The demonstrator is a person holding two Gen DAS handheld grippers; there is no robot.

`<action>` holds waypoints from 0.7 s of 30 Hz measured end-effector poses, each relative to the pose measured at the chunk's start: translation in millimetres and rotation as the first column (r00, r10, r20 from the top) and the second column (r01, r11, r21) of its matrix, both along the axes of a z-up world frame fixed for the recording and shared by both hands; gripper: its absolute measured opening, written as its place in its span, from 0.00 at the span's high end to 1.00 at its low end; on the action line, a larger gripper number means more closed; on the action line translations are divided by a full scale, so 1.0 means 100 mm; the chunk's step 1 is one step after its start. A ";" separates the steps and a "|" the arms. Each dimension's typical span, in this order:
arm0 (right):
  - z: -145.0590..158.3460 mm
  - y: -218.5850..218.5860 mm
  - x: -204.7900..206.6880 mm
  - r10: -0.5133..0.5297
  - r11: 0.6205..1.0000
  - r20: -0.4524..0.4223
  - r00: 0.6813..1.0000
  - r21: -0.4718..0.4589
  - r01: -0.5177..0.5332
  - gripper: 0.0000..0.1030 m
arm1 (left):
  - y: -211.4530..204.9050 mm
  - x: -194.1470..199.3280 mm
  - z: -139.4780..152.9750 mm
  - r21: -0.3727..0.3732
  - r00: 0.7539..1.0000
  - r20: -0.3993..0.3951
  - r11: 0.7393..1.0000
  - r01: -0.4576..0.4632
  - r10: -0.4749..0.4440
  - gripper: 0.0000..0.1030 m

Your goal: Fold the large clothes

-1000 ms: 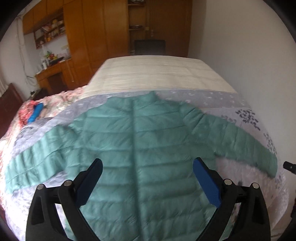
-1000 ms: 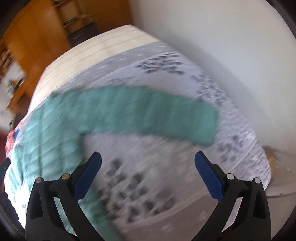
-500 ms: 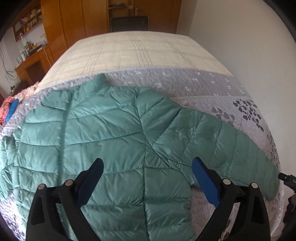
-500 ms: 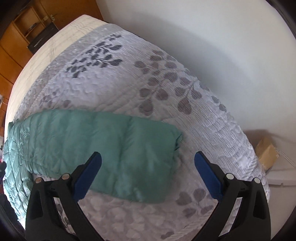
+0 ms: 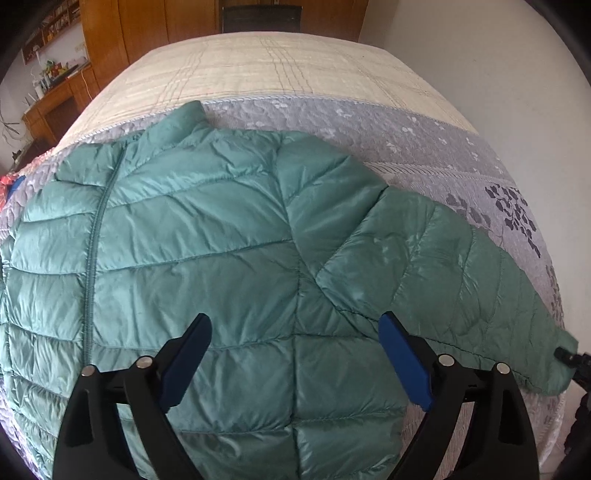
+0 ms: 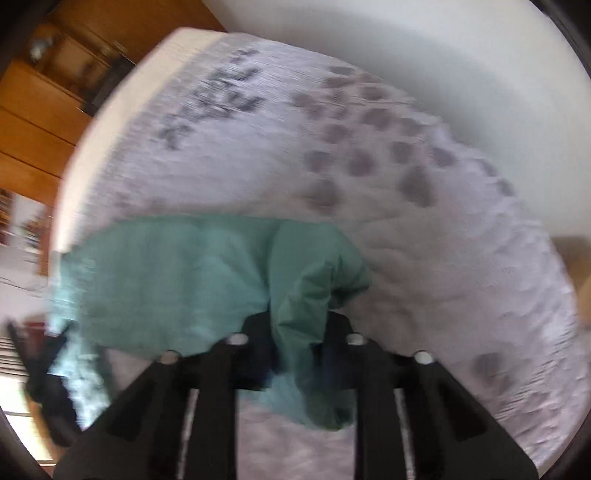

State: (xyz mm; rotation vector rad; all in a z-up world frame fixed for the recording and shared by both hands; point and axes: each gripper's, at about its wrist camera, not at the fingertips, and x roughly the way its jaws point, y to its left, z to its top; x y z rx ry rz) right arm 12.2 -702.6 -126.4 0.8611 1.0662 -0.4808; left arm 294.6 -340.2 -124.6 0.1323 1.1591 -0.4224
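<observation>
Nearest, the right gripper point(image 6: 297, 343) has just been closing, and its jaws now pinch the cuff end of the sleeve point(image 6: 295, 288) of the green puffer jacket point(image 5: 192, 258), the fabric bunched up between them. The left gripper point(image 5: 295, 354) hangs over the jacket's lower body with its jaws spread wide (they have just been narrowing a little) and nothing between the pads. The jacket lies flat, front up, across the near end of the bed point(image 5: 436, 147), collar toward the far end and the sleeve reaching out to the bed's right edge. It looks light, soft and slippery, so a pinch will probably compress the padding and could slide off. Seams, cuff, hem or collar seem the surest holds. Beyond the bed stand wooden cupboards point(image 5: 147, 33).
</observation>
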 end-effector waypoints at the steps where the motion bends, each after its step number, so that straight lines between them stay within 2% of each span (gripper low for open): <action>1: 0.08 0.05 0.05 0.013 1.000 0.016 1.000 -0.013 -0.012 0.87 | 0.04 0.00 0.03 -0.005 1.000 0.005 1.000 0.001 -0.001 0.12; 6: 0.62 0.52 0.55 0.169 0.985 0.153 0.974 -0.073 -0.159 0.87 | 0.31 0.01 0.22 0.001 0.999 0.049 1.000 -0.008 0.008 0.12; 10: 0.78 0.98 1.11 0.307 0.951 0.174 0.936 -0.102 -0.293 0.87 | 0.55 0.06 0.30 -0.003 0.998 0.050 0.999 -0.041 0.041 0.12; 13: 0.74 1.35 1.54 0.398 0.916 0.148 0.906 -0.127 -0.381 0.87 | 0.73 0.08 0.31 -0.002 0.997 0.047 0.998 -0.064 0.064 0.12; 17: 0.52 1.80 2.07 0.493 0.869 0.116 0.862 -0.109 -0.482 0.87 | 0.95 0.09 0.29 0.003 0.995 0.043 0.996 -0.091 0.090 0.12; 21: 0.33 2.15 2.36 0.549 0.834 0.069 0.833 -0.099 -0.542 0.87 | 1.13 0.13 0.23 0.011 0.993 0.031 0.993 -0.118 0.117 0.12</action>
